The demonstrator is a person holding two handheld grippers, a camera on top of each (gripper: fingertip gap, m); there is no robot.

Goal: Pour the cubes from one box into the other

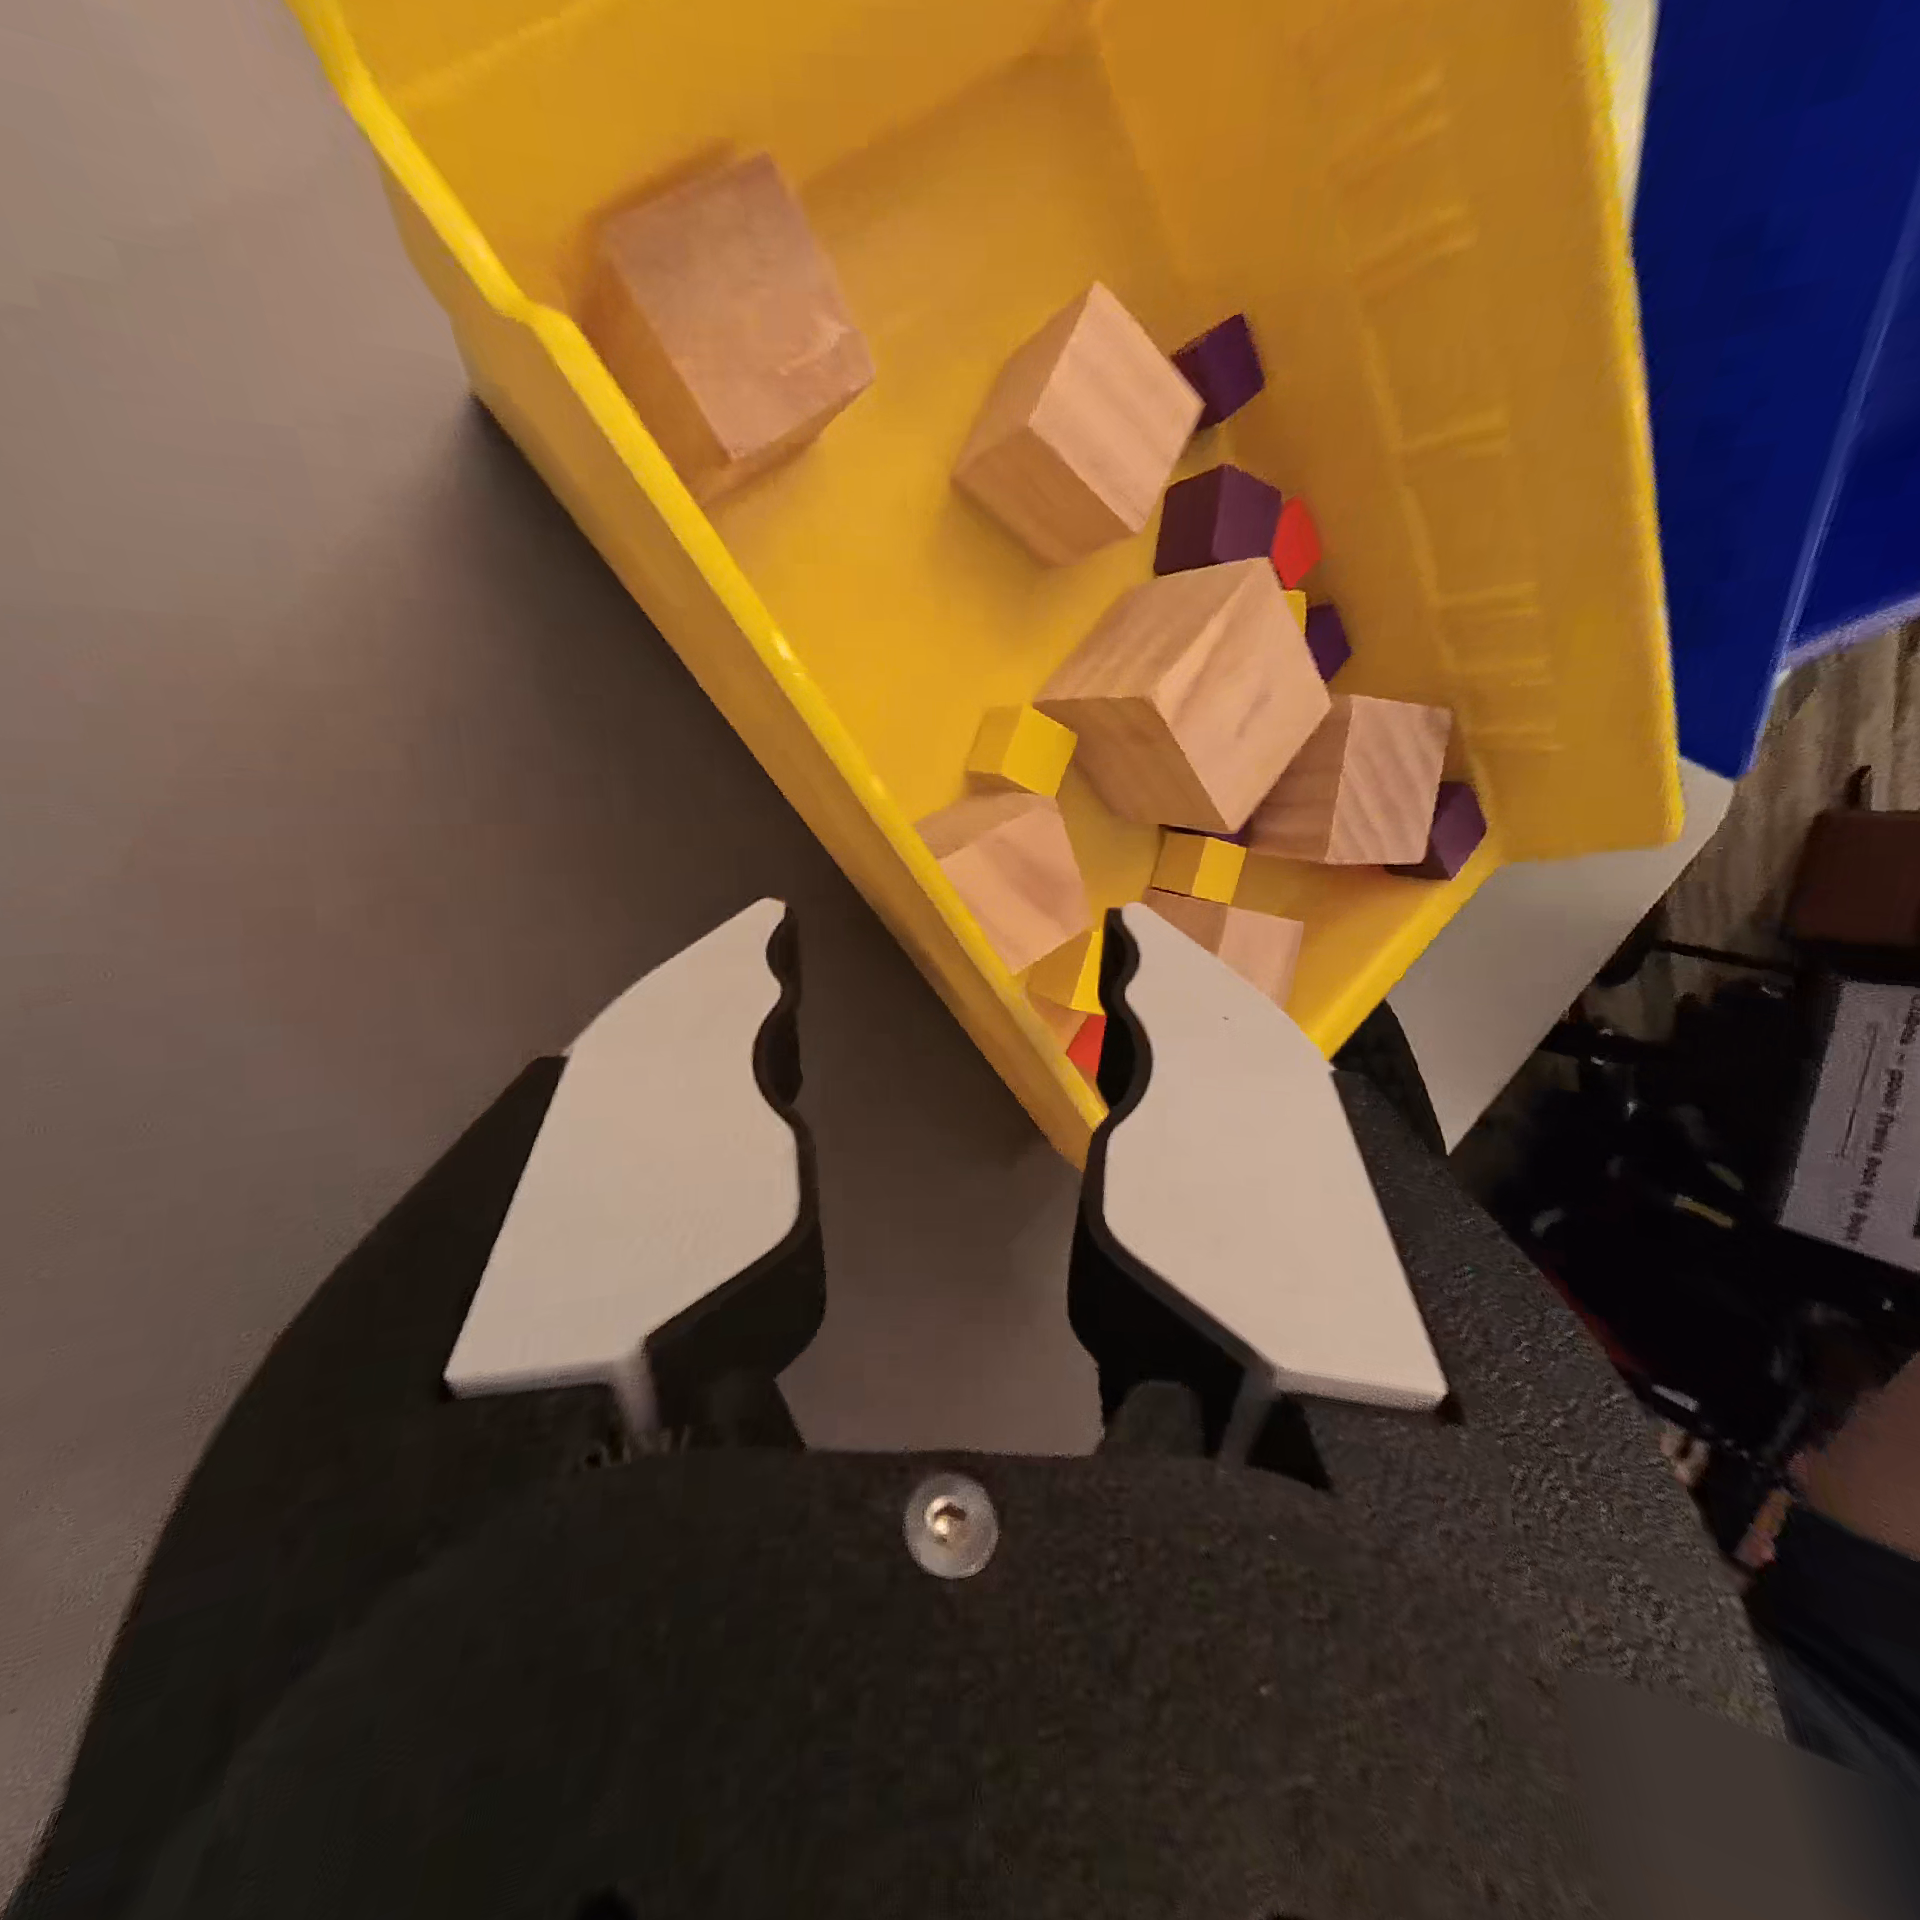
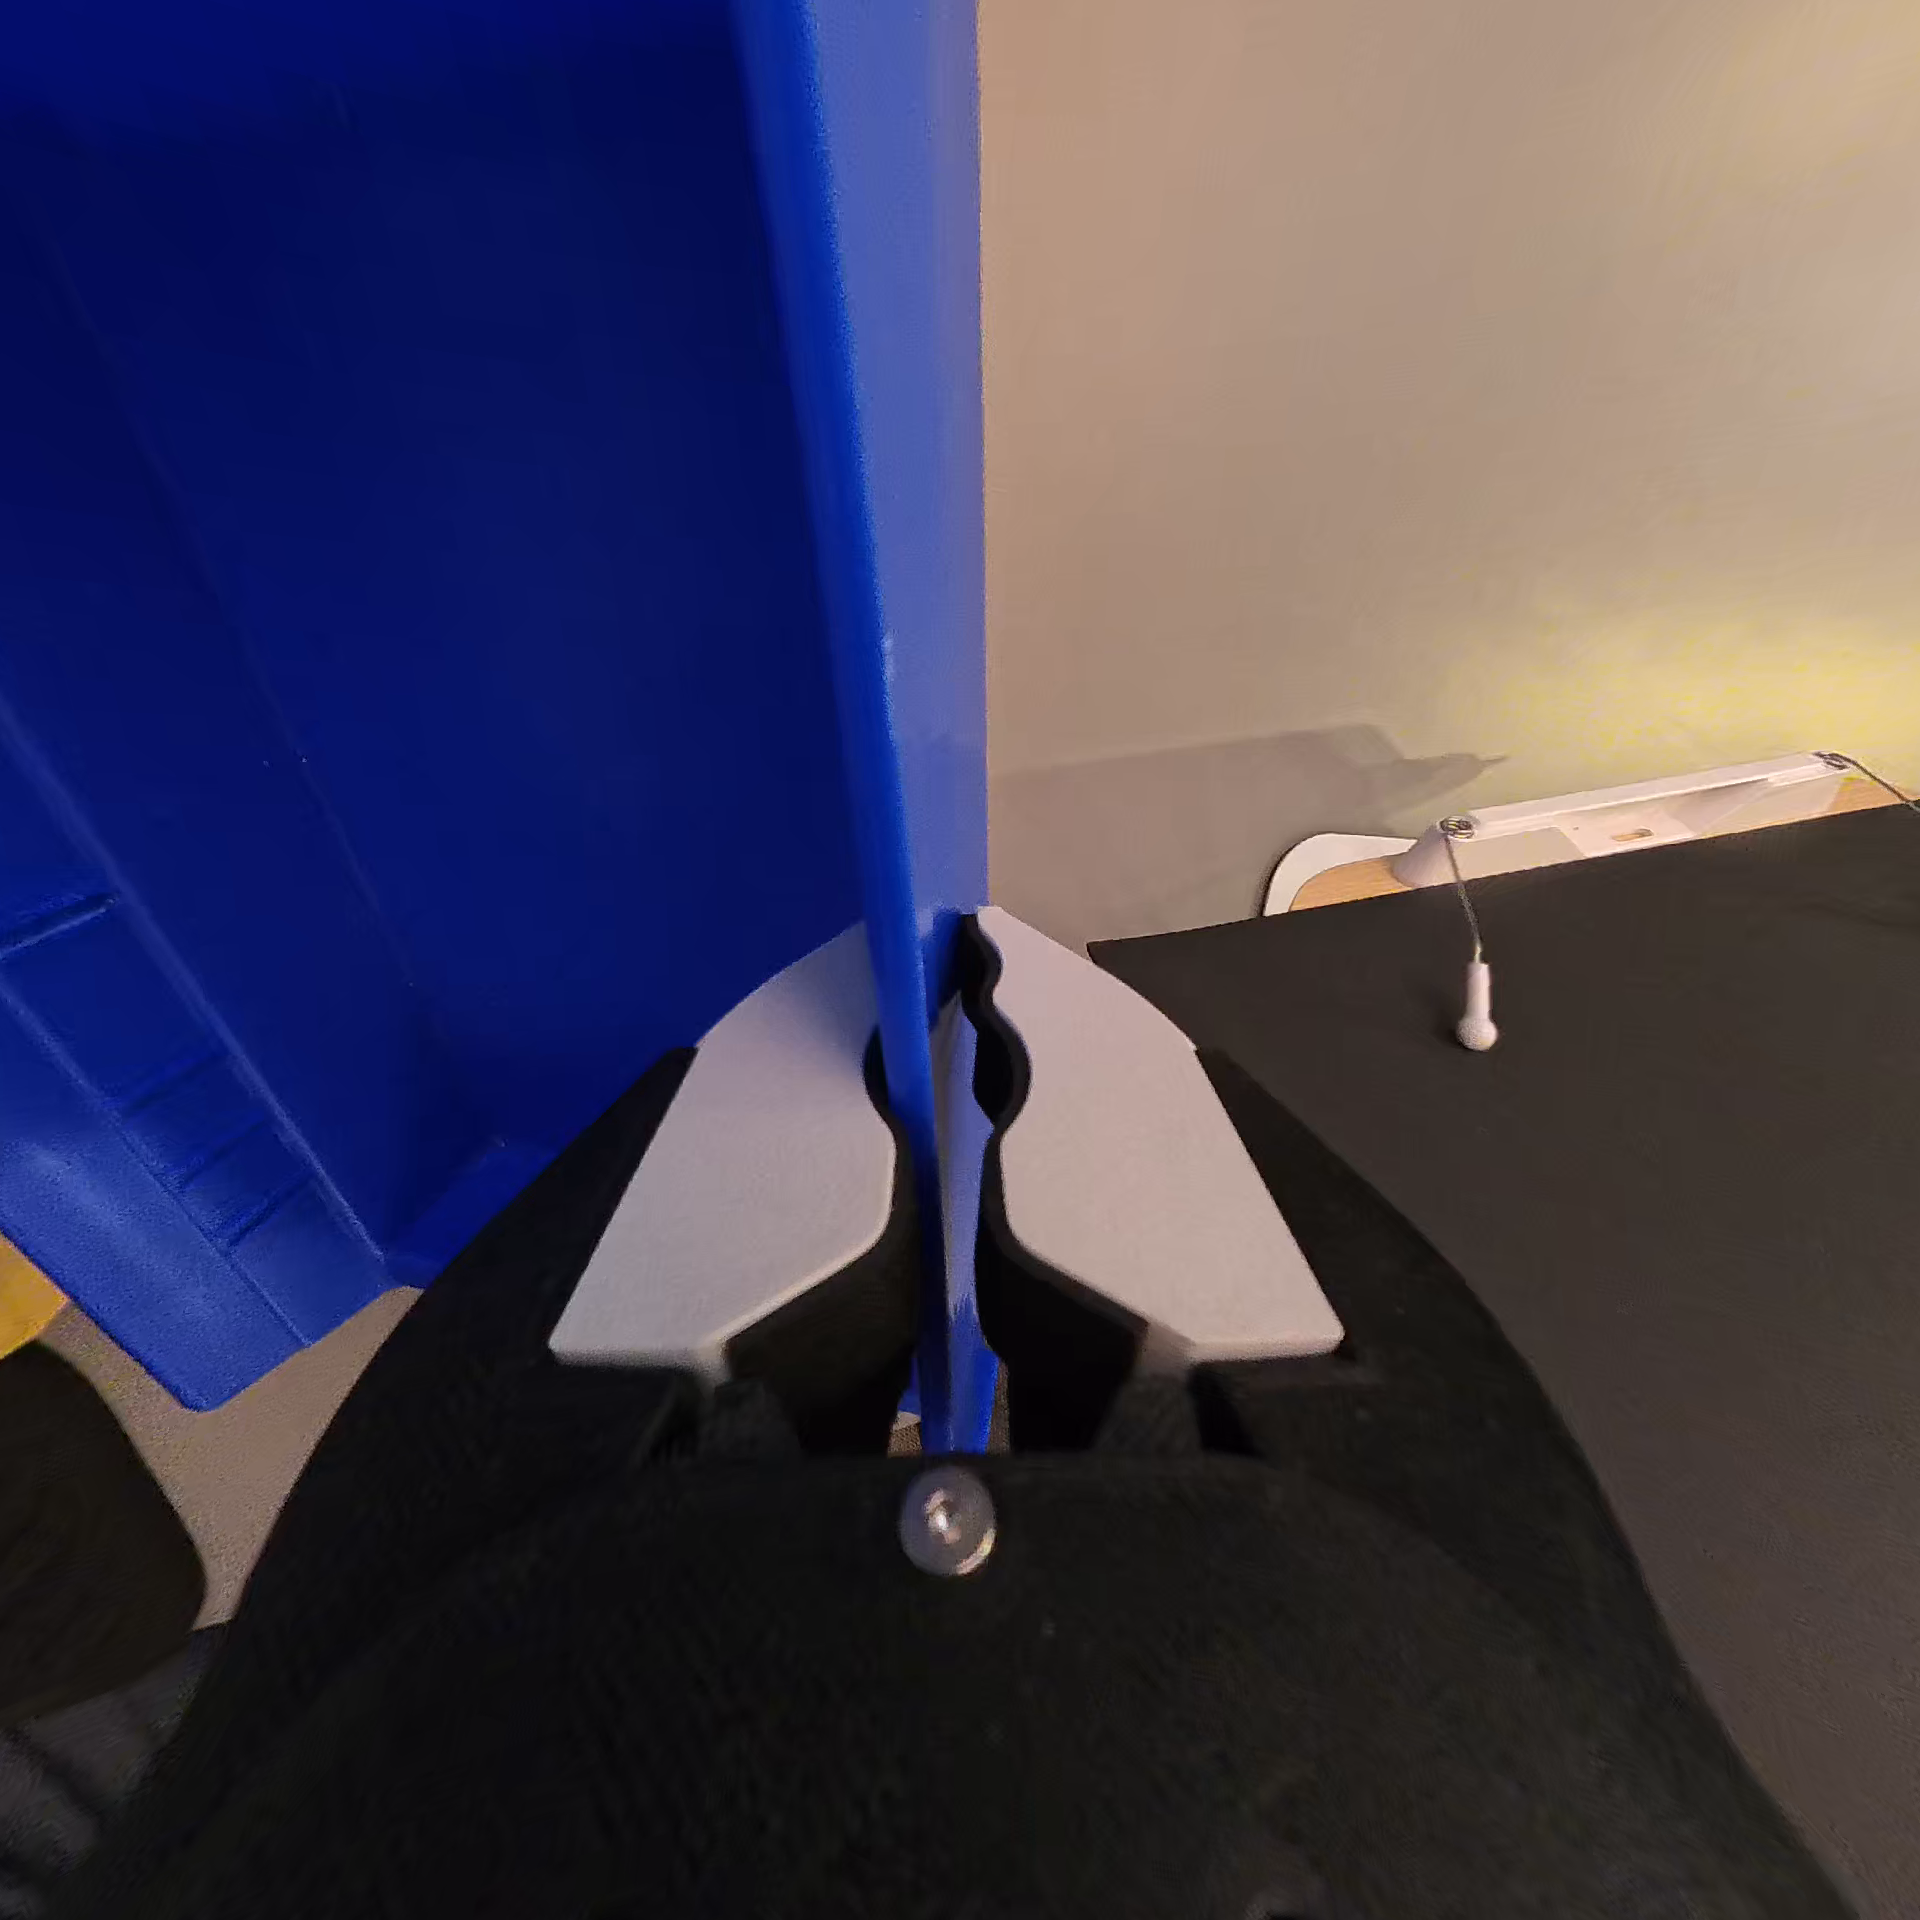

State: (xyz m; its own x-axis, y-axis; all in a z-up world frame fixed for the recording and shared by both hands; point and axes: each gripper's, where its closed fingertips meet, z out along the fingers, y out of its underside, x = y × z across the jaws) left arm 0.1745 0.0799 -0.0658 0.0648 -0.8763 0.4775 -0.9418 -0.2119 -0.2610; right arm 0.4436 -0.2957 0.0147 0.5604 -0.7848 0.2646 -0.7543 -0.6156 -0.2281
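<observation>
A yellow box [image 1: 727, 582] stands tilted in the left wrist view and holds several wooden cubes [image 1: 1184, 696] plus small purple [image 1: 1216, 520], red [image 1: 1297, 540] and yellow cubes [image 1: 1023, 748], heaped toward its near corner. My left gripper [image 1: 948, 920] is open and empty, with its right finger beside that near corner of the rim. The blue box [image 1: 1787, 312] hangs at the upper right, above the yellow box's far side. My right gripper [image 2: 930, 935] is shut on the blue box's side wall [image 2: 894, 623] and holds it tipped up. The blue inside that shows is bare.
A grey surface [image 1: 260, 727] lies left of the yellow box. A black mat [image 2: 1558, 1143] covers the table on the right, with a white cable and plug [image 2: 1475, 997] on it. Dark clutter and a paper sheet [image 1: 1860, 1122] sit beyond the table's right edge.
</observation>
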